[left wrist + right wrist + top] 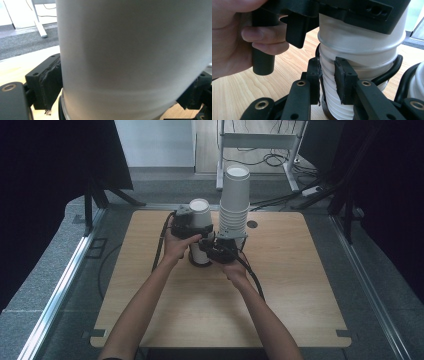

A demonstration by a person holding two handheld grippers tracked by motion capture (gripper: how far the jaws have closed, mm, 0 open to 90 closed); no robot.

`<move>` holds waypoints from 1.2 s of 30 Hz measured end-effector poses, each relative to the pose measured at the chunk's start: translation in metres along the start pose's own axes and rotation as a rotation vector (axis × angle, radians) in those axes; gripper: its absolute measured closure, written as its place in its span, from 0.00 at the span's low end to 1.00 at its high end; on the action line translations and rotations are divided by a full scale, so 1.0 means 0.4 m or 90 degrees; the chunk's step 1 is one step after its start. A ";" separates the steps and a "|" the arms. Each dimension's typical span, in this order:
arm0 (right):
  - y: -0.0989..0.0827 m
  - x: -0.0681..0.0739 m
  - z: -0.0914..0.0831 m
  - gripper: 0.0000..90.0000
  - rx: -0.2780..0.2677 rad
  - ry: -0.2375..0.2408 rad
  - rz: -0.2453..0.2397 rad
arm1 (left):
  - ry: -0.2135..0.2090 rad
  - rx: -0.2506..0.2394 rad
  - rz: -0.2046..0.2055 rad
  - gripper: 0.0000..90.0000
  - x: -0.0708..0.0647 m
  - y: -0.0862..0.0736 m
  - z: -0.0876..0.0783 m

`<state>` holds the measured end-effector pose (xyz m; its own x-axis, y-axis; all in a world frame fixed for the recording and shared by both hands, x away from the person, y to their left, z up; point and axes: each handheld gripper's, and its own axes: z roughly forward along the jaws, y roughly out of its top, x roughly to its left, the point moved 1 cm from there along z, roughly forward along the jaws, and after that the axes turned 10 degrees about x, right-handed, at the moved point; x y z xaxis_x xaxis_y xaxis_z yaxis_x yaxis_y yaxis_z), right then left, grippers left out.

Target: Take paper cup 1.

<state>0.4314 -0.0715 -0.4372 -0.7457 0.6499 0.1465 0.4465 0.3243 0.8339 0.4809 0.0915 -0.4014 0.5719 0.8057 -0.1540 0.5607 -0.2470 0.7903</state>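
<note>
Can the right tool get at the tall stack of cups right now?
Probably yes. The tall stack stands just beyond the right tool with nothing between them, though that tool now sits shut at the short stack.

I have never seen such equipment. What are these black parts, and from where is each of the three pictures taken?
There is no machine here. A person holds black tongs in each hand. One camera looks down from above, and one rides on each pair of tongs, looking along its jaws. On the wooden table stand two stacks of upside-down white paper cups, a tall stack and a short stack. The left tongs grip the top cup of the short stack. The right tongs, almost closed, sit against its lower rims.
</note>
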 end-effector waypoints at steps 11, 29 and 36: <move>0.000 -0.001 0.000 0.83 0.003 0.001 -0.001 | 0.013 -0.004 0.010 0.13 -0.005 0.001 -0.003; 0.000 -0.004 -0.004 0.82 0.008 -0.003 -0.003 | -0.008 -0.075 0.007 0.14 -0.016 0.056 -0.074; 0.001 -0.004 -0.010 0.81 0.015 -0.005 -0.004 | -0.022 -0.108 0.001 0.14 -0.015 0.082 -0.113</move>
<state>0.4307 -0.0750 -0.4351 -0.7443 0.6536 0.1373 0.4534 0.3437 0.8224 0.4686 0.1030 -0.3477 0.5948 0.7854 -0.1712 0.4524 -0.1510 0.8789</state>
